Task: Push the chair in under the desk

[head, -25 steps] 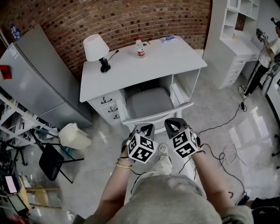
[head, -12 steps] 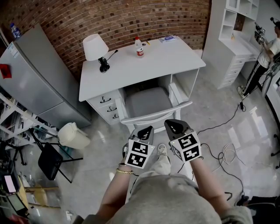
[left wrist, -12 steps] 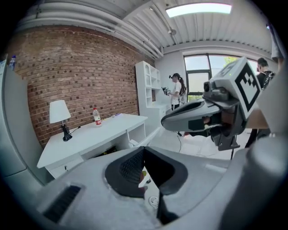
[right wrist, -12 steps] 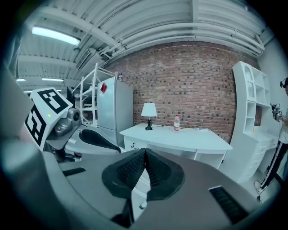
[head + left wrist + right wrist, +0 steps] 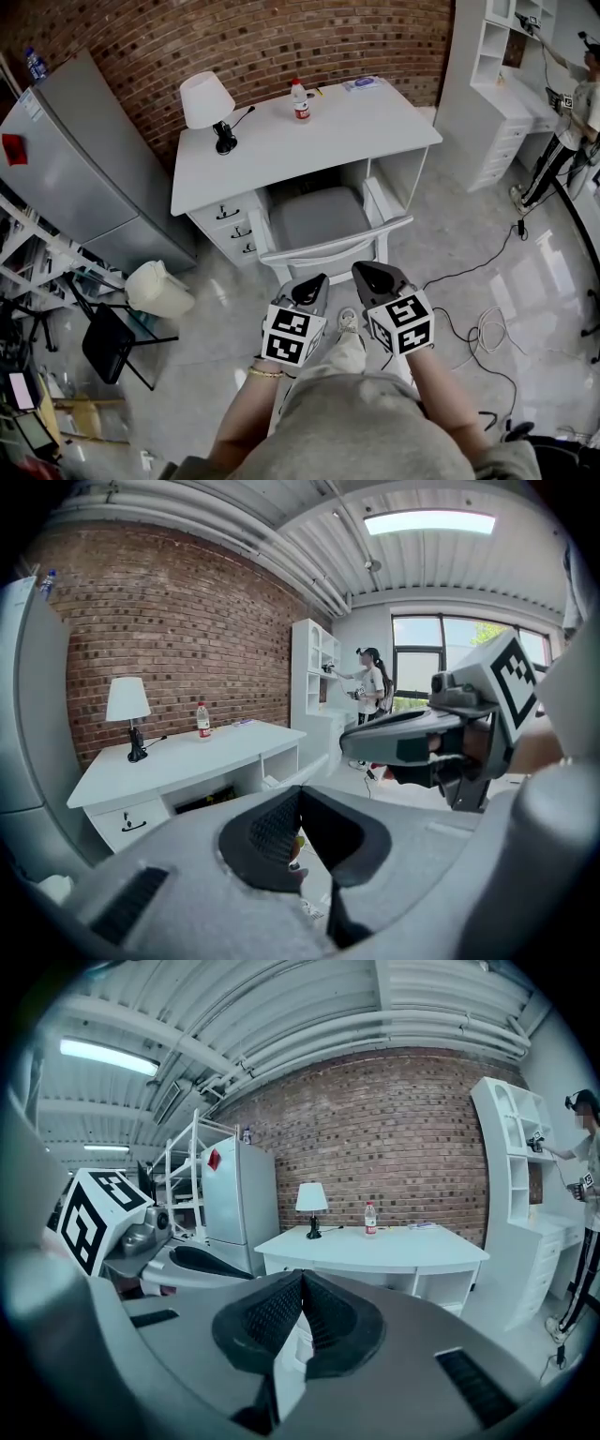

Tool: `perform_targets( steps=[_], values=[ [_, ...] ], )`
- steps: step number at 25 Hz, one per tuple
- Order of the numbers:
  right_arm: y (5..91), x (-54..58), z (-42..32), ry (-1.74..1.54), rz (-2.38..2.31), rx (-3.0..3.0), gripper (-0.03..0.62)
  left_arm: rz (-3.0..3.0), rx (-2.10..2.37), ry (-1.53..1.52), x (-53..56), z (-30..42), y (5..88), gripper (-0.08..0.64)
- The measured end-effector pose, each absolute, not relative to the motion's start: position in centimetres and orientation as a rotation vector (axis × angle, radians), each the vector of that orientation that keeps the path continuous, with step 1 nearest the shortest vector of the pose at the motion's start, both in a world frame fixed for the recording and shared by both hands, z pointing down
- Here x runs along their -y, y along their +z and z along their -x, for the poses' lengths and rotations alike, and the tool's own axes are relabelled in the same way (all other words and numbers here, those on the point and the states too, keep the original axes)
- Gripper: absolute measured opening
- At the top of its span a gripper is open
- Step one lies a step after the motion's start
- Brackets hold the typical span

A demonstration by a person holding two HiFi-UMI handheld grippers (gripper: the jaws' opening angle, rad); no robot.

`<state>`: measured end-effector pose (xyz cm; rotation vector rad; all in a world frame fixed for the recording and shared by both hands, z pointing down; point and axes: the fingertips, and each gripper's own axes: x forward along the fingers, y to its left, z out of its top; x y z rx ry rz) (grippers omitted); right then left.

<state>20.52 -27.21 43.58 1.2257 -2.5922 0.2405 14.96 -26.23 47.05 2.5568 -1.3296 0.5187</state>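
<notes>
The white chair point(image 5: 330, 247) with its grey seat stands tucked in under the white desk point(image 5: 309, 136), only its backrest outside the desk's front edge. Just short of that backrest, side by side, hang my left gripper point(image 5: 312, 283) and right gripper point(image 5: 371, 273). Both point at the chair and I see a small gap between them and it. Both are shut with nothing between the jaws. From the left gripper view, my left gripper point(image 5: 299, 792) faces the desk point(image 5: 187, 757). From the right gripper view, my right gripper point(image 5: 302, 1279) faces the desk point(image 5: 375, 1246) too.
A lamp point(image 5: 206, 103) and a bottle point(image 5: 300, 101) stand on the desk. A grey fridge point(image 5: 75, 159) is at left, with a white bag point(image 5: 157, 291) and a black folding chair point(image 5: 112, 342) below it. Cables point(image 5: 478, 328) lie at right. A person point(image 5: 572, 112) stands by white shelves point(image 5: 506, 75).
Both grippers have drawn back a little from the chair's backrest toward my body. The chair and desk have not moved.
</notes>
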Motion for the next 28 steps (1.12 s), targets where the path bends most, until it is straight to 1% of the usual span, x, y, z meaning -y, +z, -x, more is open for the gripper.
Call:
perform_targets(
  steps=[28],
  values=[
    [43.65, 26.95, -19.82, 0.302, -1.212, 2.638, 0.008, -2.532, 1.362, 0.487, 26.78, -14.43, 46.35, 0.009]
  ],
)
